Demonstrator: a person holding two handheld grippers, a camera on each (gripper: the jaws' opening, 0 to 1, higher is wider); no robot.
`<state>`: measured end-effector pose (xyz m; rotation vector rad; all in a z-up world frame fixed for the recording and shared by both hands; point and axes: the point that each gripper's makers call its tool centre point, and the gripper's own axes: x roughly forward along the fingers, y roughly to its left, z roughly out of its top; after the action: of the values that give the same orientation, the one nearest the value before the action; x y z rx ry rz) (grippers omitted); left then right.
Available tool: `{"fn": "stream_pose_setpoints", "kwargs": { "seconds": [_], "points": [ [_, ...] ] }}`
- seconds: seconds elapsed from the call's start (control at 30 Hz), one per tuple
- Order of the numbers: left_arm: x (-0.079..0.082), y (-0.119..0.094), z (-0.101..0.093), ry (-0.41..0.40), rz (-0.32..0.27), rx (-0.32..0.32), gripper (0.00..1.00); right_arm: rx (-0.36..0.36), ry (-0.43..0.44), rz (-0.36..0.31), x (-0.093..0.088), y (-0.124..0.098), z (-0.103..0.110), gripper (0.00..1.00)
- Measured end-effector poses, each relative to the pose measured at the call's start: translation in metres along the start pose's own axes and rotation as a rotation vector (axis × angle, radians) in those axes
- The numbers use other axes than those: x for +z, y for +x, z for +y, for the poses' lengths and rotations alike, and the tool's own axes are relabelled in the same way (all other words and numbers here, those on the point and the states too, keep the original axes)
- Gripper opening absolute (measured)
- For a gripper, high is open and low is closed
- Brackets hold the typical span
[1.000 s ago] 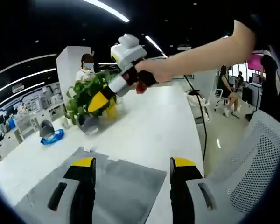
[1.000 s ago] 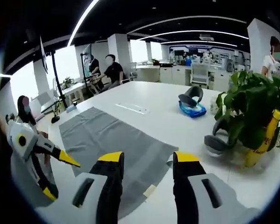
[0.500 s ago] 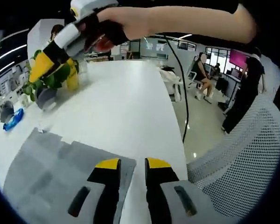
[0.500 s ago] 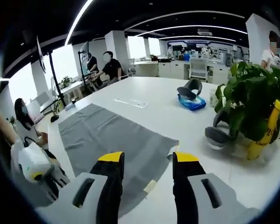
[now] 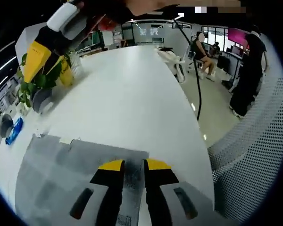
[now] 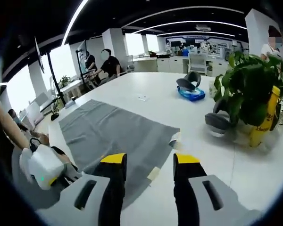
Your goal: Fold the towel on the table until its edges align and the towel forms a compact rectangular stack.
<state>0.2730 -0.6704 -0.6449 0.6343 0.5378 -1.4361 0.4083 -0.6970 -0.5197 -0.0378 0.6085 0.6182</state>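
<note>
**Left gripper closes on towel edge; right gripper waits open**

Since half a second ago, the left gripper (image 5: 133, 165) has descended and clamped the near edge of the flat grey fabric towel (image 5: 61, 165), presumably to lift for the fold. Right gripper (image 6: 145, 160) hangs unclenched over the towel's opposite corner. Towel lies spread on the white tabletop (image 5: 127, 94), beside the green potted plant (image 6: 252, 101).

Left tongs (image 5: 133, 165) pinched nearly closed; right tongs (image 6: 144, 160) spread apart.
</note>
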Motion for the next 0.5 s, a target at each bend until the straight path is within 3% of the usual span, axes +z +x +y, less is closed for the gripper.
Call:
{"fn": "stream_pose_setpoints", "kwargs": {
  "seconds": [0.17, 0.3, 0.5],
  "points": [
    [-0.002, 0.01, -0.004, 0.021, 0.027, 0.004, 0.16, -0.004, 0.012, -0.009, 0.002, -0.002, 0.002, 0.38],
    [-0.003, 0.011, 0.001, -0.075, 0.025, 0.011, 0.09, -0.003, -0.006, 0.007, 0.0, -0.002, 0.004, 0.38],
    [0.001, 0.013, 0.001, -0.074, 0.007, 0.0, 0.12, -0.002, 0.016, 0.001, 0.001, 0.002, 0.003, 0.36]
  ]
}}
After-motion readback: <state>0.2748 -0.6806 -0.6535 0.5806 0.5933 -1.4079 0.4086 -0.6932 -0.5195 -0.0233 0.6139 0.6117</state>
